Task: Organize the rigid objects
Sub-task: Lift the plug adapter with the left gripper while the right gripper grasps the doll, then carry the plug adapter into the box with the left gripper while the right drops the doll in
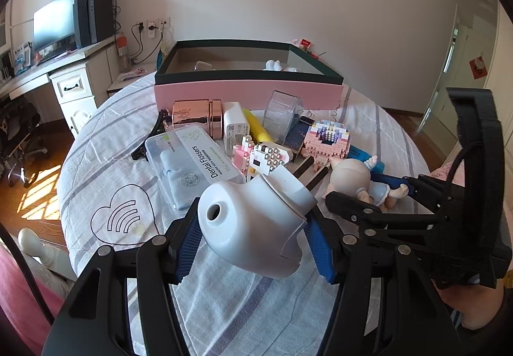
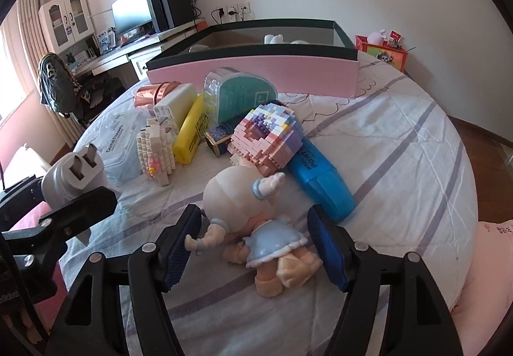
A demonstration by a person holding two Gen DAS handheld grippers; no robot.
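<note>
Bed clutter awaits boxing: left tool (image 1: 253, 237) clamps the white plug adapter (image 1: 253, 224); right tool (image 2: 253, 247), apart, straddles the doll (image 2: 256, 227), needing closure.

My left gripper (image 1: 253, 247) tilts downward, its blue pads clamped on both sides of a white plug adapter (image 1: 256, 224). My right gripper (image 2: 256, 248) also angles down, jaws apart, pads (image 2: 330, 256) flanking a doll (image 2: 256, 227) lying on the bed without pressing it.
</note>
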